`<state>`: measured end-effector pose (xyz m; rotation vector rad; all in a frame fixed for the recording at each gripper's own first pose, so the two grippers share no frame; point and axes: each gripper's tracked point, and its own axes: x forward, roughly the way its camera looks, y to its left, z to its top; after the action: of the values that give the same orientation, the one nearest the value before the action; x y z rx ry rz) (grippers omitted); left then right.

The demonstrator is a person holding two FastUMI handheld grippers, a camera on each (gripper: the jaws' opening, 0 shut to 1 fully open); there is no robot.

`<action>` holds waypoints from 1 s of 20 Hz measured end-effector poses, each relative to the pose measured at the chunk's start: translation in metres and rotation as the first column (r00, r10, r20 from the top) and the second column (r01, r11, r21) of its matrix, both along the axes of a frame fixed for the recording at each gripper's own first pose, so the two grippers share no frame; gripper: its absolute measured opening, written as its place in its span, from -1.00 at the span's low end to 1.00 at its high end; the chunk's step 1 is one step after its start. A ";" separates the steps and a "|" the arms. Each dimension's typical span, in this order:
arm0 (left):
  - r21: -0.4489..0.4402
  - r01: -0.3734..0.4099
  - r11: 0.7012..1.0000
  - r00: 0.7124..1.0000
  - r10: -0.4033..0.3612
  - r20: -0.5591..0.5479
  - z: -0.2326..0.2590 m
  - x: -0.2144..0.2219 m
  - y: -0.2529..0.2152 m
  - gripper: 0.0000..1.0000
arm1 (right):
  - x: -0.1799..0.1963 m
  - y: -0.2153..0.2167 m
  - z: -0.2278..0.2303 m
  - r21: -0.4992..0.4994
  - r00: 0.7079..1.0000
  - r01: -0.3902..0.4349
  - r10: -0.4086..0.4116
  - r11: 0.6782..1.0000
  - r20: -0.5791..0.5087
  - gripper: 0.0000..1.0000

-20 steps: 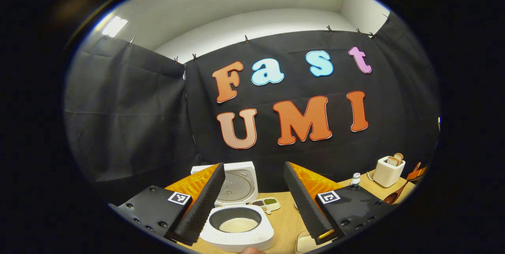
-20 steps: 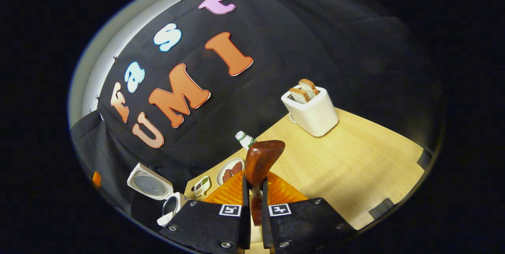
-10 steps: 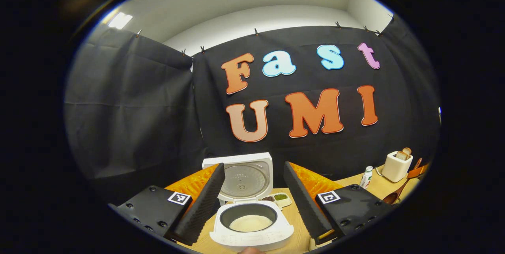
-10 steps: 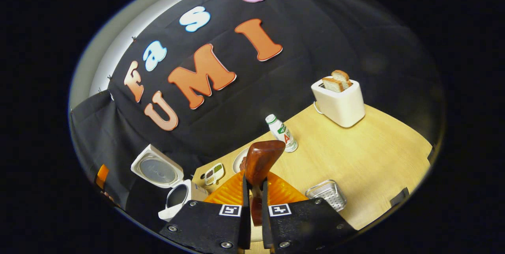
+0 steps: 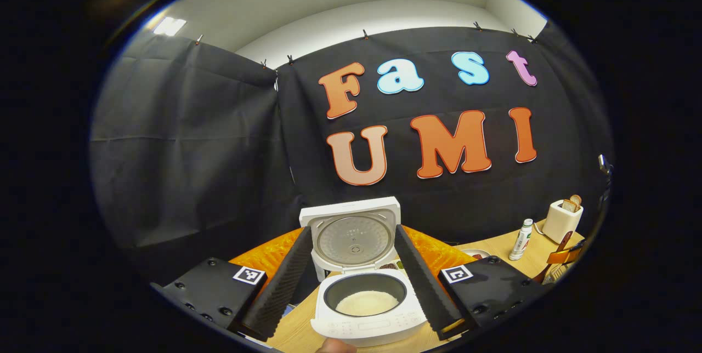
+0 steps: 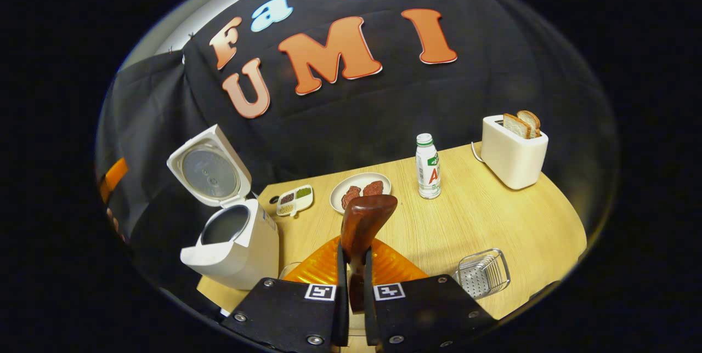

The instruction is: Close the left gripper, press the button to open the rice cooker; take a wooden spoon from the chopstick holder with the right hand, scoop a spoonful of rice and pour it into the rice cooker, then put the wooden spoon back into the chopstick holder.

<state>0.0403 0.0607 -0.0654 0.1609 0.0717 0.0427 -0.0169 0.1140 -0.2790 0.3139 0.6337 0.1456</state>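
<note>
Right gripper view: the wooden spoon point(image 6: 363, 221) is clamped by the right tongs point(image 6: 351, 265) for return to the chopstick holder point(image 6: 482, 272), while the left tongs point(image 5: 351, 282) are held wide apart, empty, framing the opened rice cooker point(image 5: 366, 309).

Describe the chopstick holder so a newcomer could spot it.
Start at the white toaster on the table's far right. Come toward the near edge: the holder stands alone there. It is the one see-through wire-mesh basket; everything nearby is solid white.
</note>
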 end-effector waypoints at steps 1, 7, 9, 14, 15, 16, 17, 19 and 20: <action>0.004 -0.007 1.000 1.000 0.007 -0.003 -0.002 -0.001 0.004 0.97 | -0.001 0.005 -0.005 -0.048 1.000 -0.028 0.029 0.998 0.003 -0.78; 0.009 -0.071 0.997 0.997 0.071 -0.029 -0.014 -0.010 0.034 1.00 | -0.002 0.025 -0.034 -0.280 0.991 -0.122 0.130 0.952 0.011 -0.77; 0.007 -0.094 0.996 0.995 0.094 -0.036 -0.017 -0.012 0.044 0.97 | -0.007 0.032 -0.039 -0.330 0.986 -0.152 0.167 0.932 0.019 -0.78; 0.011 -0.112 0.994 0.992 0.113 -0.061 -0.027 -0.014 0.053 0.97 | -0.029 0.044 -0.058 -0.428 0.969 -0.231 0.247 0.874 -0.019 -0.77; 0.015 -0.110 0.994 0.992 0.111 -0.060 -0.028 -0.014 0.054 1.00 | -0.035 0.044 -0.060 -0.423 0.970 -0.227 0.242 0.877 -0.019 -0.77; 0.021 -0.109 0.994 0.992 0.110 -0.061 -0.029 -0.013 0.053 0.97 | -0.038 0.041 -0.059 -0.422 0.972 -0.218 0.235 0.880 -0.013 -0.77; 0.025 -0.104 0.994 0.992 0.106 -0.065 -0.030 -0.014 0.052 0.97 | -0.040 0.040 -0.058 -0.417 0.974 -0.212 0.226 0.884 -0.015 -0.77; 0.026 -0.096 0.995 0.992 0.098 -0.076 -0.035 -0.013 0.051 0.97 | -0.047 0.039 -0.058 -0.411 0.976 -0.203 0.215 0.889 -0.017 -0.77; 0.025 -0.092 0.995 0.992 0.094 -0.081 -0.037 -0.012 0.049 0.97 | -0.050 0.039 -0.058 -0.411 0.976 -0.203 0.215 0.889 -0.017 -0.77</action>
<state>0.0283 0.1101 -0.1021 0.1803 0.1611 0.1296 -0.0667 0.1532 -0.3373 -0.1669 0.6518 0.2183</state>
